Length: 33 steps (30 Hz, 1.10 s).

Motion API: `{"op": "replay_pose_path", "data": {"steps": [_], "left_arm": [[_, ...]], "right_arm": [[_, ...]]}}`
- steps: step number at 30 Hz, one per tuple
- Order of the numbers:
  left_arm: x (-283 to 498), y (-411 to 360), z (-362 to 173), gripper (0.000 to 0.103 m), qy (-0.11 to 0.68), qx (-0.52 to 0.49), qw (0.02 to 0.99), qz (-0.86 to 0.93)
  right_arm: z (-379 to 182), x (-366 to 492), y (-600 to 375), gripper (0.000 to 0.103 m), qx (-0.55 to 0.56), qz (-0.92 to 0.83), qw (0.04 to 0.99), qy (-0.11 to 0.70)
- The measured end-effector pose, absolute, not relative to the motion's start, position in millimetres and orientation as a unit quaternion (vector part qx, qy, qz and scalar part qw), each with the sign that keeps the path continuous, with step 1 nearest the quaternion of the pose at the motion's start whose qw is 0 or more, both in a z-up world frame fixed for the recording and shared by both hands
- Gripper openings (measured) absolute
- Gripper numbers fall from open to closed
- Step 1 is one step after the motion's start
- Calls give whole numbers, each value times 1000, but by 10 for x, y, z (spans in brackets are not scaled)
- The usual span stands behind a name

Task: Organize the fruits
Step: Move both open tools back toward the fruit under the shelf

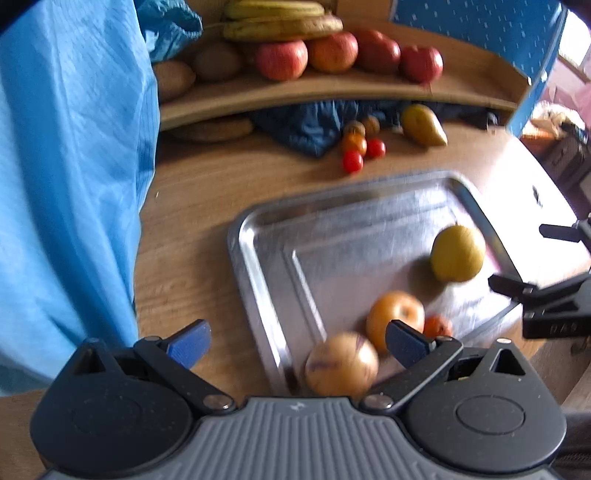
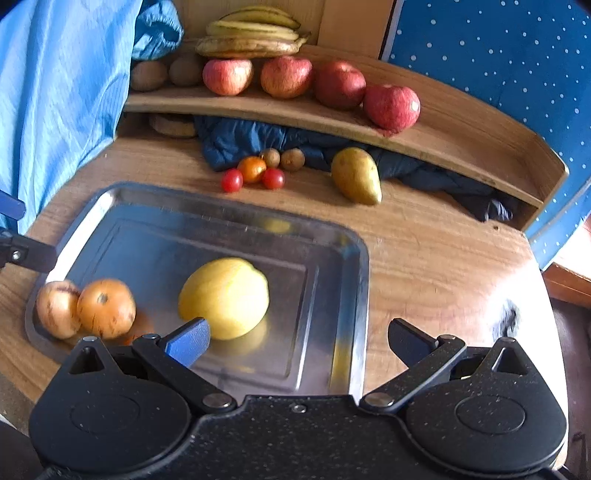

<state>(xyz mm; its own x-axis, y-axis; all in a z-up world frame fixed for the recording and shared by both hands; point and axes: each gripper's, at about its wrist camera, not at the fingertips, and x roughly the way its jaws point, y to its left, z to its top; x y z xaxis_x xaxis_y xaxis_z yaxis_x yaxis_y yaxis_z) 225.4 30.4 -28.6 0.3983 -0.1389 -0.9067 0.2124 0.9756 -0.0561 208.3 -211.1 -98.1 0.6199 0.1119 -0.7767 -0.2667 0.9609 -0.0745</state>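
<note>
Blue cloth: a crinkled light-blue fabric [image 2: 55,92] hung in folds along the left edge of the table.
Left gripper: the left gripper [image 1: 297,341] had its blue-padded fingers spread wide, holding nothing, above the tray's near-left corner.
Tray: a shallow rectangular brushed-steel tray [image 2: 332,236] with rounded corners and a raised rim lay flat on the wood-grain table [image 2: 443,266].
Tray fruit: a pale, purple-streaked round fruit [image 2: 57,308] touched a smooth orange round fruit [image 2: 107,308] at the left rim; a matte yellow oval fruit [image 2: 225,297] sat apart, mid-tray.
Right gripper: the right gripper [image 2: 297,341] was opened wide and empty, with its left fingertip in front of the yellow fruit; contact could not be told.
Loose fruit: glossy red cherry tomatoes [image 2: 232,181], one orange tomato [image 2: 252,168], two brown kiwis [image 2: 291,159] and a yellow-green pear [image 2: 356,176] lay beyond the tray.
Shelf: a curved wooden shelf [image 2: 443,136] carried speckled red apples [image 2: 391,107] and spotted bananas [image 2: 255,35].
</note>
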Motion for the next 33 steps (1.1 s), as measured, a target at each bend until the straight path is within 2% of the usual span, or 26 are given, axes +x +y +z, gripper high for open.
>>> {"op": "replay_pose_path", "data": {"steps": [9,17,33], "left_arm": [[2653,162,-349,102,523,-1,849,-75],[3033,62,-477,102,528,-33,847,-49],[3665,-225,-691,102,534,-37,844,-43]], "right_arm": [[-932,2337,-2260,102,-81,116,906,399],[-1037,2605,-2268,102,-113,141,899,400],[-1169,3316,-2085,102,-163,195,894,369]]}}
